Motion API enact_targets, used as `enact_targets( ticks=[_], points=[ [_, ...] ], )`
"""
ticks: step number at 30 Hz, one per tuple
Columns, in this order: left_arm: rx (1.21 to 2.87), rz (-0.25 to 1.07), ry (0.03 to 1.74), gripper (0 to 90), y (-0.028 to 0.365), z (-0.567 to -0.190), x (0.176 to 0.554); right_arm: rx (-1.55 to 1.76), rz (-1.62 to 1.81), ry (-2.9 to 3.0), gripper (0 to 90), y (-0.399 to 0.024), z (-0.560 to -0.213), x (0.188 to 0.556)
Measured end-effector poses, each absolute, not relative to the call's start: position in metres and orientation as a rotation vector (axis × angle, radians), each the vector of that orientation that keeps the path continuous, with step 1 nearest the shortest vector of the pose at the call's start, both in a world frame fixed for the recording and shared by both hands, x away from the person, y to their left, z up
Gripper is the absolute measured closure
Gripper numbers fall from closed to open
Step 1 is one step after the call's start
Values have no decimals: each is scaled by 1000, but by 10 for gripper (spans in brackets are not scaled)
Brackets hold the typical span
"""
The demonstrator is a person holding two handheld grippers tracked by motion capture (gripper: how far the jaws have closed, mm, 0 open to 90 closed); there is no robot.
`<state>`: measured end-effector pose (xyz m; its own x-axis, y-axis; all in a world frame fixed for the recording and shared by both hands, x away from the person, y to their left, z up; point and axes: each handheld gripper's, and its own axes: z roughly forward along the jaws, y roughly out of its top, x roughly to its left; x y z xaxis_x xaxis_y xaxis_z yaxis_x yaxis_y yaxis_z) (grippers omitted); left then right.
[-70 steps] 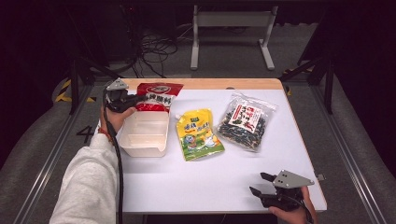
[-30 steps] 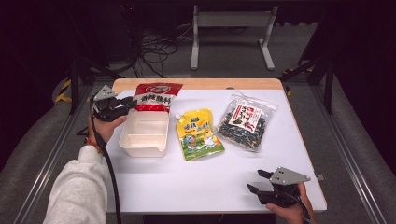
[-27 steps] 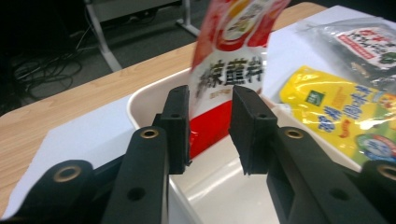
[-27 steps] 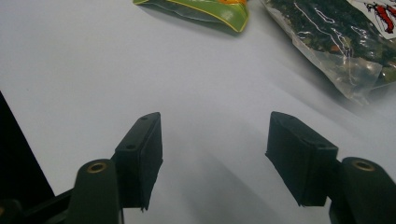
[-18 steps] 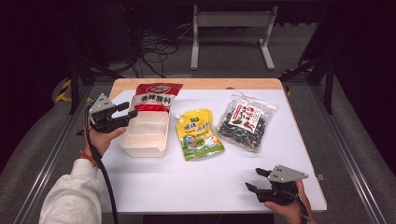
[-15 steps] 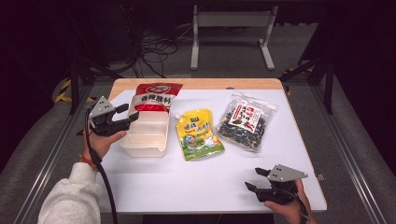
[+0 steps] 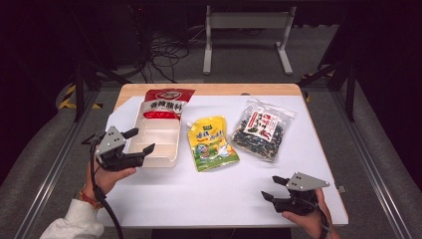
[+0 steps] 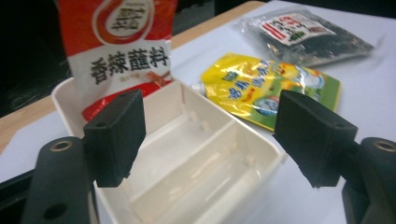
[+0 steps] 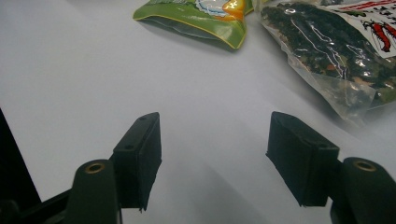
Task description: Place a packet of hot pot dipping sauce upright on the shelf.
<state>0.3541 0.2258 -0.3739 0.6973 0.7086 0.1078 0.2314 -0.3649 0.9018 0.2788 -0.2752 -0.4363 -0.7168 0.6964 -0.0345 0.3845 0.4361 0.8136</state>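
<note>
A white divided tray (image 7: pixel 158 149) lies at the table's left. A red pouch (image 7: pixel 167 101) rests with its lower end in the tray's far compartment. My left gripper (image 7: pixel 141 140) hovers over the tray's near left corner. Its jaws have just been opening and now stand open. In the left gripper view the tray (image 8: pixel 210 163) lies below the left gripper (image 8: pixel 212 140), whose pads touch nothing, with the red pouch (image 8: pixel 123 51) beyond. My right gripper (image 7: pixel 270 188) rests open near the front right edge. In the right gripper view bare table shows between the right gripper's (image 9: pixel 215 154) jaws.
A yellow spouted pouch (image 7: pixel 213 143) lies flat at the table's middle and a clear bag of dark snacks (image 7: pixel 261 130) to its right. Both show ahead of the right gripper: the pouch (image 9: pixel 201 14) and the bag (image 9: pixel 336 51). The white table sheet (image 7: pixel 199 199) ends close to both hands.
The left gripper has drawn back from the red pouch toward the person along the tray's left side, and its jaws have opened. The right gripper has stayed put.
</note>
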Motion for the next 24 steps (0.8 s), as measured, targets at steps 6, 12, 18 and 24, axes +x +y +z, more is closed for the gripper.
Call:
enact_targets(
  ticks=[6,12,18,24],
  points=[
    [1952,549,715,228,220,-386,336,930,1177,2325,355,-274,-436,281],
    [2005,499,684,219,210,-402,320,920,1181,2325,362,-270,-435,283],
    [2050,457,672,204,205,-417,309,934,1203,2318,401,-268,-433,287],
    [2117,386,685,190,200,-443,303,931,1222,2327,499,-259,-432,295]
  ],
)
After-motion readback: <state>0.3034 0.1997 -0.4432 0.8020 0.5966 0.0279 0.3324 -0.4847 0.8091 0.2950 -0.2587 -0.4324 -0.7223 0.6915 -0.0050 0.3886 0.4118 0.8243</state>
